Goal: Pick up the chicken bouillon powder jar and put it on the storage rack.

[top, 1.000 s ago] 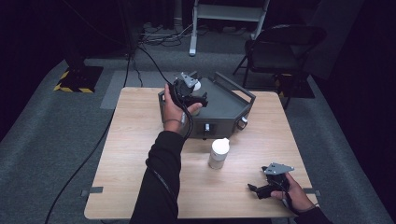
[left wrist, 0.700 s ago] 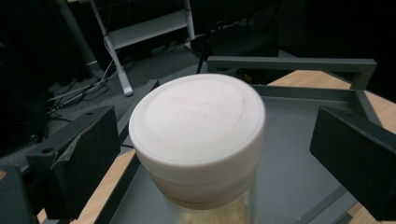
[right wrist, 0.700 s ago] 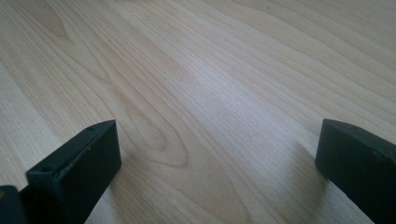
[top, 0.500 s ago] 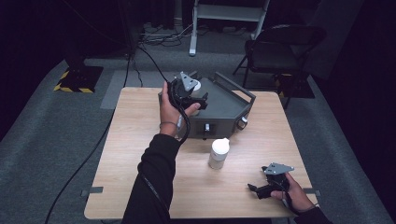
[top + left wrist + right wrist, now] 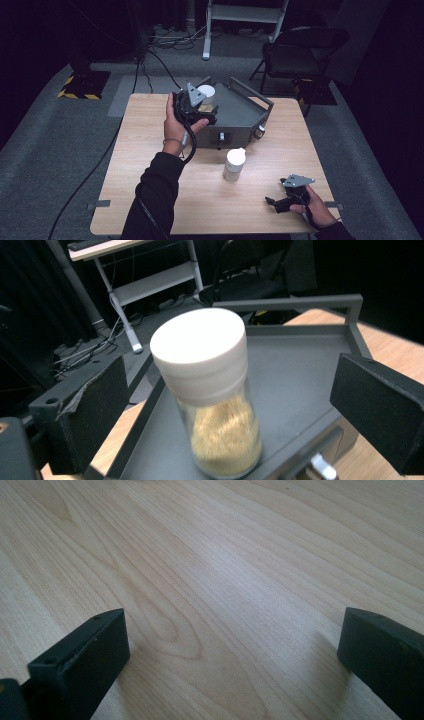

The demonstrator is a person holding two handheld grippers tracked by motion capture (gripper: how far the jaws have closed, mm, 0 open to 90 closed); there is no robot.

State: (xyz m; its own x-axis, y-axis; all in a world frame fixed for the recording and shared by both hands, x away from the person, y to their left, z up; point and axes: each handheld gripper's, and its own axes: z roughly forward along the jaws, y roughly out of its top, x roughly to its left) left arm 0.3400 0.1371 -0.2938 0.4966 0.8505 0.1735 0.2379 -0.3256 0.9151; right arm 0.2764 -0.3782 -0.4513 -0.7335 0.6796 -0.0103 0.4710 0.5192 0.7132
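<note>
Right tool (image 5: 278, 202) rests at the near right corner of the bench (image 5: 150, 200), held low in the person's right hand (image 5: 312, 207) — its jaws stand wide apart with nothing between them, and in the right gripper view they frame bare pale wood (image 5: 220, 580). A little farther in, near the middle of the bench, a jar with a white lid (image 5: 234, 164) stands upright on the wood, well apart from both tools and just in front of the grey tray's front wall.

Farther still, the left tool (image 5: 207, 112) is held up in the person's left hand (image 5: 176, 125) at the near left corner of the grey metal tray (image 5: 245, 107), with its cable trailing down along the dark sleeve. Its jaws are spread wide; in the left gripper view a second jar (image 5: 212, 390) stands between them without touching either pad. This jar is clear glass with a white screw lid, partly filled with yellowish grains, and it stands upright on the tray floor close to the near edge. The tray has low walls and a raised bar handle (image 5: 290, 304) along its far side.

Beyond the bench lie grey carpet and loose cables — a dark folding chair (image 5: 300, 50) and a white stand (image 5: 240, 20) are behind.
</note>
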